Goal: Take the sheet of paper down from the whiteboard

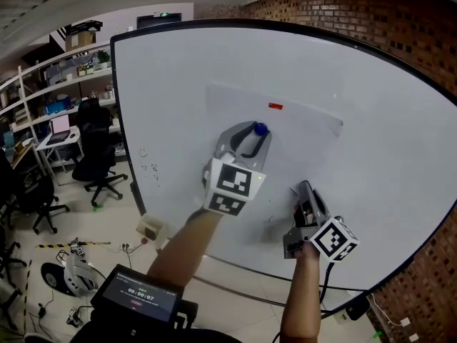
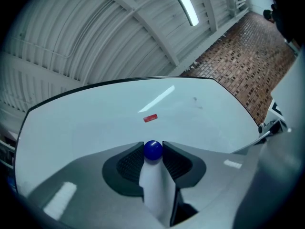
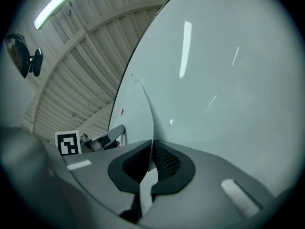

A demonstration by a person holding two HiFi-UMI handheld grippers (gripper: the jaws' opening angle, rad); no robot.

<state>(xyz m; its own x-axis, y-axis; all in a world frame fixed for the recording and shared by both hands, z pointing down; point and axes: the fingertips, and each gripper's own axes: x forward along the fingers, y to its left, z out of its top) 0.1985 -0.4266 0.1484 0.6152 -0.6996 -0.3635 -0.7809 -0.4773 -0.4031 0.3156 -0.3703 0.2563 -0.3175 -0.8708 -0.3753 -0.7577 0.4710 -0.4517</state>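
**A:** Where's the sheet of paper (image 1: pixel 300 148) rn?

**B:** Up on the whiteboard (image 1: pixel 385 106), w/ a small red magnet (image 1: pixel 275 106) near its top edge.

**A:** And my left hand-held gripper (image 1: pixel 255 133)?

**B:** You've got its jaws part way open, squeezing the blue magnet (image 2: pixel 153 150) from both sides. That magnet sits on the paper, just below the red one.

**A:** Right hand-held gripper (image 3: pixel 151 151)?

**B:** Your jaws are pinched tight on the paper's edge, low on its right side. The paper lifts off the board a bit there. Your 2 grippers are apart, w/ the left one higher.
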